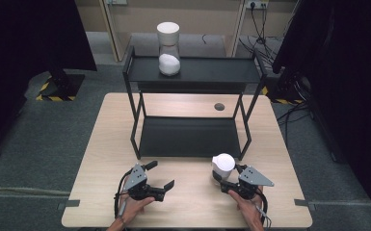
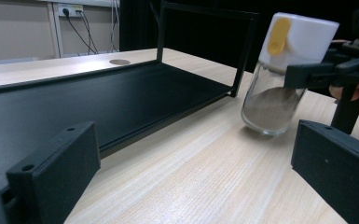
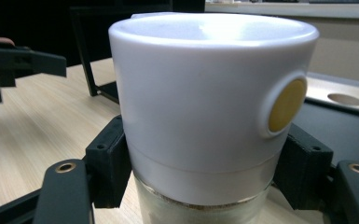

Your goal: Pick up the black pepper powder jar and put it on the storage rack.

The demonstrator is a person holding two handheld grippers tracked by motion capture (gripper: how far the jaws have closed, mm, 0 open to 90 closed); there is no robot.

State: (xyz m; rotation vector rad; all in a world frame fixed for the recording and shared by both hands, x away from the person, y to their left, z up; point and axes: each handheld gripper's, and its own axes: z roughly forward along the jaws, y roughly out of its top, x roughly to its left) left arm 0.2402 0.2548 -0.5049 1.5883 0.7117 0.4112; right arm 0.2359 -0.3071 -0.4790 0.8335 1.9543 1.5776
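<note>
Our right gripper (image 1: 225,180) is clamped on the jar (image 1: 223,166), its jaws pressing either side of the glass just under the white lid (image 3: 205,93). The jar stands upright on the table (image 1: 192,202), its long axis vertical, with brownish powder in the bottom and a yellow button (image 3: 286,105) on the side of the lid. It sits right in front of the rack's (image 1: 190,137) lower shelf, near that shelf's right front leg.

Our left gripper (image 1: 161,177) rests well to the left of the jar, jaws spread and holding nothing, pointing across the table toward it.

The relation that counts, as we judge it: the rack lies straight ahead of the held jar, and the right hand is the nearer one. A second jar (image 1: 168,48), holding white powder, stands on the top shelf at the left-centre. To shelve ours, we would lift it upright and carry it forward, clear of the frame.
</note>
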